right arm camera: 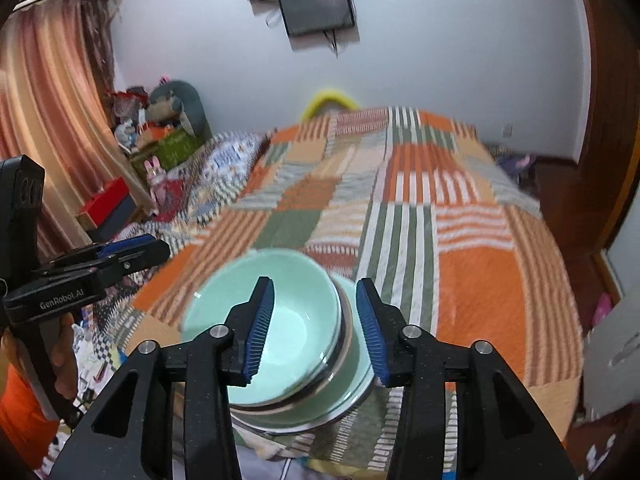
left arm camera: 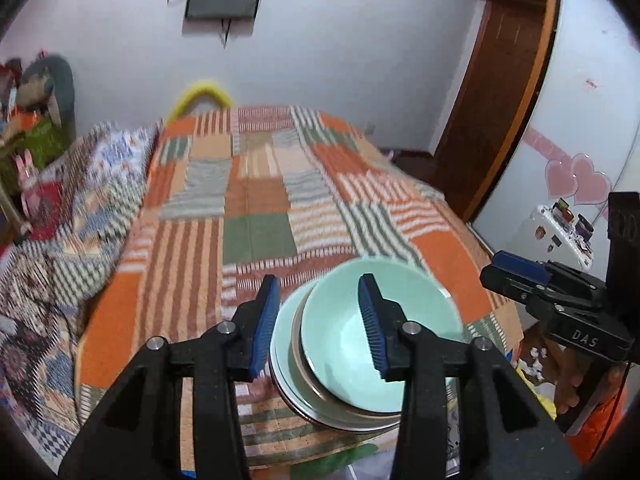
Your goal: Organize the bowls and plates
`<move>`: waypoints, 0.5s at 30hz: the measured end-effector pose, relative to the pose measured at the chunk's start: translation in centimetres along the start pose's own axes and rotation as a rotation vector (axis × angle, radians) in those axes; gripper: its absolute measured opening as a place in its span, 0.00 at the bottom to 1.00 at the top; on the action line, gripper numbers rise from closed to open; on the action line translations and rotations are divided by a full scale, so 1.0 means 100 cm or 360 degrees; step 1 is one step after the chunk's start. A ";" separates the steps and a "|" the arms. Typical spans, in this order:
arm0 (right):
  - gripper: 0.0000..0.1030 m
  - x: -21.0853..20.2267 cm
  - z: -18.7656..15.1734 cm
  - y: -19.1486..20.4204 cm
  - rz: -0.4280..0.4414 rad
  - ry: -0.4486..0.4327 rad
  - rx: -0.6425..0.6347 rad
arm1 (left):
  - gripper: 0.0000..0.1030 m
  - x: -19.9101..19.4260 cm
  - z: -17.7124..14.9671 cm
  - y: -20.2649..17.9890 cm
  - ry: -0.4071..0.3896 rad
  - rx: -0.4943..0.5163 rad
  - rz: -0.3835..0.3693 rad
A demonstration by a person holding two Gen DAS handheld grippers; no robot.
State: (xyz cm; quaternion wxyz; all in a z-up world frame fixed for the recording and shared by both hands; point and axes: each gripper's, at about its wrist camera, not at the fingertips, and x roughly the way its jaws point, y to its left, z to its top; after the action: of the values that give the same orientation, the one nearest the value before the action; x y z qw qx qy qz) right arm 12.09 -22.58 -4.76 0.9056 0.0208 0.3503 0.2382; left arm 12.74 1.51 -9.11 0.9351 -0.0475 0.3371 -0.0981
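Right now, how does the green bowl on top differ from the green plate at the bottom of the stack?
The green bowl is deep; the green plate is flat. The bowl lies on top, off-centre; the plate lies lowest, on the patchwork blanket. Both are pale green, and neither open gripper holds them.

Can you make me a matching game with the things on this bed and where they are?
Things:
1. mint green ceramic bowl
2. striped orange and green patchwork blanket
3. yellow curved thing
4. dark flat screen

Places:
A. high on the white wall
B. on top of the stacked plates
C. behind the far end of the bed
D. spread over the bed

Pairs: 1-B, 2-D, 3-C, 4-A
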 end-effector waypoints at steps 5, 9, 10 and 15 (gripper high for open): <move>0.56 -0.040 0.010 0.016 -0.0029 -0.0200 -0.0073 | 0.56 -0.047 0.007 -0.019 -0.0234 0.0068 0.0033; 0.67 -0.067 0.015 0.028 -0.0029 -0.0335 -0.0115 | 0.68 -0.081 0.009 -0.029 -0.0369 0.0061 0.0014; 0.69 -0.072 0.016 0.029 -0.0031 -0.0359 -0.0118 | 0.73 -0.088 0.008 -0.031 -0.0398 0.0060 0.0008; 0.75 -0.092 0.019 0.034 -0.0030 -0.0476 -0.0142 | 0.91 -0.123 0.007 -0.045 -0.0561 0.0111 0.0029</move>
State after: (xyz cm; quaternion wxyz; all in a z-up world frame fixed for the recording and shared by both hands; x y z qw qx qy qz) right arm 5.95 -23.44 3.09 0.9499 0.0126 0.2008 0.2392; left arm 3.24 -0.16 -0.20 0.9817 -0.0283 0.1648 -0.0913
